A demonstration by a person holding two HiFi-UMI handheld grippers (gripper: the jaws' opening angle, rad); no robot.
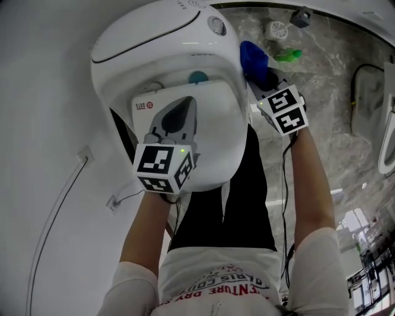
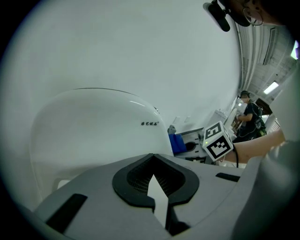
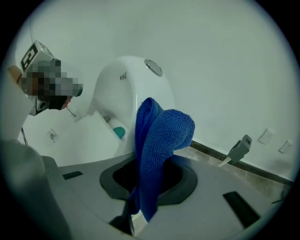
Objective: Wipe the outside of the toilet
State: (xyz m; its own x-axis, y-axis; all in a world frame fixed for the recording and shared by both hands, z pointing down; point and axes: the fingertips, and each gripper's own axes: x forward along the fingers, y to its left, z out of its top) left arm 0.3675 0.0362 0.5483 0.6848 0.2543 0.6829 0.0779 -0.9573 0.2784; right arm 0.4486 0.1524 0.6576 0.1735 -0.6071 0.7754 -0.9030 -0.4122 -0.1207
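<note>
The white toilet point(image 1: 166, 49) fills the upper middle of the head view, its lid down and its rounded tank at the back. My left gripper point(image 1: 180, 112) hovers over the lid with its jaws together and nothing in them; in the left gripper view point(image 2: 157, 187) only a thin white sliver shows between the pads. My right gripper point(image 1: 262, 77) is at the toilet's right flank, shut on a folded blue cloth point(image 1: 253, 55). That cloth point(image 3: 159, 140) stands up out of the jaws in the right gripper view, next to the toilet point(image 3: 126, 89).
The white wall runs along the left with a cable point(image 1: 62, 203) and a socket on it. On the marble floor to the right lie a green object point(image 1: 287, 55), a round white drain cover point(image 1: 277, 29) and a grey fitting point(image 1: 301, 16). Another white fixture point(image 1: 389, 129) stands far right.
</note>
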